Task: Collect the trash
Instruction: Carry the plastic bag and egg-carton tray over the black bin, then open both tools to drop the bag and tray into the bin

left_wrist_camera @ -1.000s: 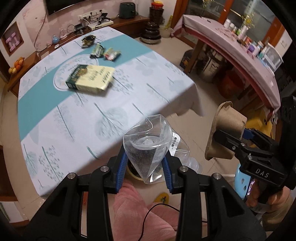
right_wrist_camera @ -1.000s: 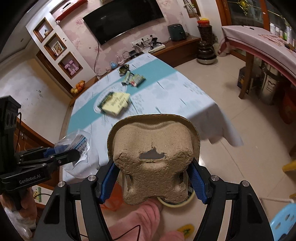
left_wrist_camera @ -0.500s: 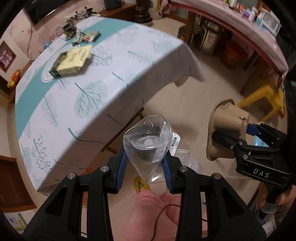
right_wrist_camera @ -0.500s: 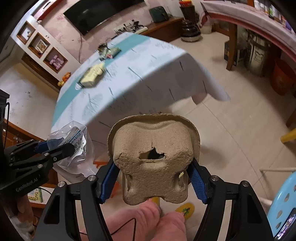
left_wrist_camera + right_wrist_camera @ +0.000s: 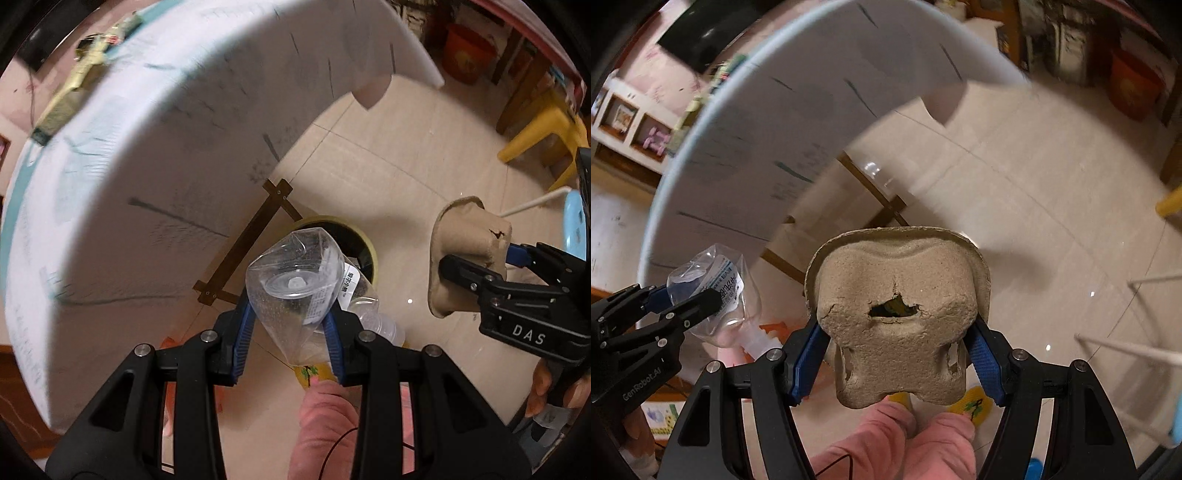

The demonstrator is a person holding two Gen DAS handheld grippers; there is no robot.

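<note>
The table (image 5: 155, 155) is now above me, so I have lowered my left claw (image 5: 291, 339), grasping the crushed bottle (image 5: 295, 280), and my right claw (image 5: 897, 362), clenched on the pulp tray (image 5: 897, 314), toward the bin (image 5: 360, 240) for dropping.

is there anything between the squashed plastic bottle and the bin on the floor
Nothing visible. In the left wrist view the crushed plastic bottle, clamped in the left gripper, hangs in front of the round bin, whose dark opening shows just past it. The right gripper's egg carton piece is off to the side.
</note>
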